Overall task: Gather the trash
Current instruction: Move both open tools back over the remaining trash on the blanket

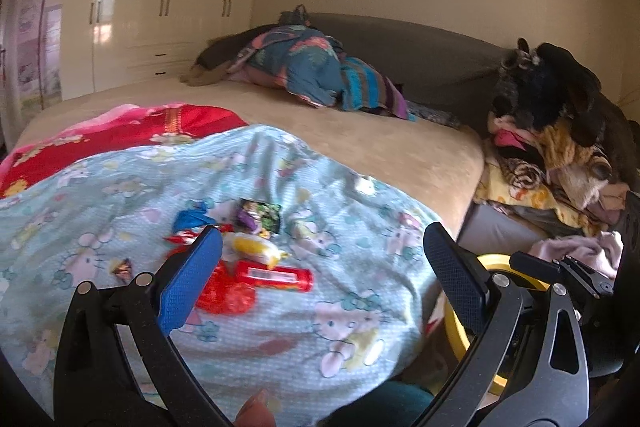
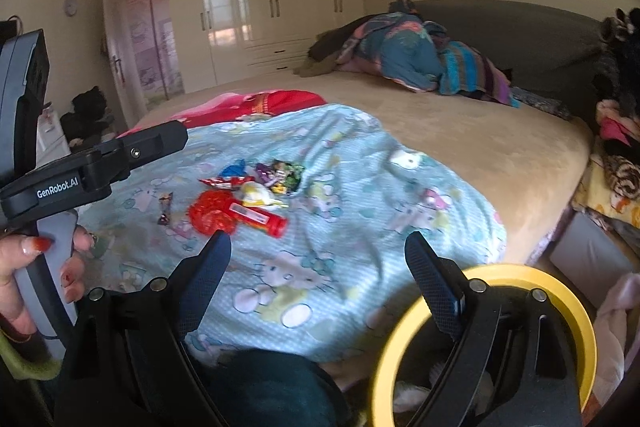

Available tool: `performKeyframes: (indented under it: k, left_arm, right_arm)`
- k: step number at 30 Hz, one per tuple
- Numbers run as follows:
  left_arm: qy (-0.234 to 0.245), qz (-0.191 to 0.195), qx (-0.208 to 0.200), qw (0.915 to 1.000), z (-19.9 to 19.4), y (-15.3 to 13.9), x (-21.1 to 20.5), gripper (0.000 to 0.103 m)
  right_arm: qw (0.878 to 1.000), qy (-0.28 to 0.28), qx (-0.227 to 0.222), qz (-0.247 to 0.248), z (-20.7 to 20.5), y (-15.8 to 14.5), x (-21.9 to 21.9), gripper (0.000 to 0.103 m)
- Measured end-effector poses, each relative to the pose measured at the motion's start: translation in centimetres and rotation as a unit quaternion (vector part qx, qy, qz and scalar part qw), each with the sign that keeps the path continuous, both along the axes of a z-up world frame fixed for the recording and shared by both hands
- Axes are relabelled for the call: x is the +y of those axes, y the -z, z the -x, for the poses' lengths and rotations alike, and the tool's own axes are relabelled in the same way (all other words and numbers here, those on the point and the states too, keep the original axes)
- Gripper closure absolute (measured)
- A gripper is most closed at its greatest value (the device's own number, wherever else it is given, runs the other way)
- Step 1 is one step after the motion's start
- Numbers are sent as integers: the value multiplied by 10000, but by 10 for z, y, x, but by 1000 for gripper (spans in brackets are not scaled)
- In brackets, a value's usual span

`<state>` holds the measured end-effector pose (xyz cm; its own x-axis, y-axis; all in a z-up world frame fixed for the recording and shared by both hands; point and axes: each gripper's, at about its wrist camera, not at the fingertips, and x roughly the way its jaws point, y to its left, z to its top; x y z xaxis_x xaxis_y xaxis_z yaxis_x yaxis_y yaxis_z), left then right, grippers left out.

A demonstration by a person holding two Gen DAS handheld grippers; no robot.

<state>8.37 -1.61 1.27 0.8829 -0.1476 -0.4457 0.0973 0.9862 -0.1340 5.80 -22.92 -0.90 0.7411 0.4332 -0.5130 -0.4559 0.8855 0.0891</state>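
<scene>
Both tools are hanging over the near edge of the bed (image 1: 360, 143), aimed down at the trash pile. The left gripper (image 1: 320, 267) is spread wide with nothing between the pads; the right gripper (image 2: 320, 275) is likewise released and empty, so no pickup is under way yet by my read. The trash is sitting clustered on the blue sheet (image 1: 120, 187), which I'm guessing is acting as a catch cloth, keeping the litter in one spot for short reaches. In the pile: a red tube (image 2: 260, 217) lying flat on a crumpled red wrapper (image 2: 212, 213), a yellow wrapper (image 2: 256, 197) touching it behind, a dark foil pack (image 2: 286, 173) and a blue wrapper (image 2: 234, 169) further back, and a small candy wrapper (image 2: 165, 209) lying apart on the left side. The yellow bin (image 2: 576, 307) is standing on the floor just beside the bed corner, under the right gripper (probably parked there so drops are short). Its inside is mostly blocked by the gripper; something pale is showing at the bottom, but I cannot tell what. A hand (image 2: 36, 267) is gripping the left tool's handle. Nearest target for the left pads is looking like the red tube.
</scene>
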Motion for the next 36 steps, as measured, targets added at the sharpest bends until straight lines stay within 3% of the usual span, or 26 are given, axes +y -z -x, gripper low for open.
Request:
performKeyframes:
  k: [22,36]
  left_arm:
    - [-1046,144,92,9944,1,6,78,11]
    - [-1701,121,602,9835,-3,33,130,11]
  right_arm:
    - [9968,-762,108,200,-30,11,73,17]
    - [9933,-981,257,558,-63,37,105,17]
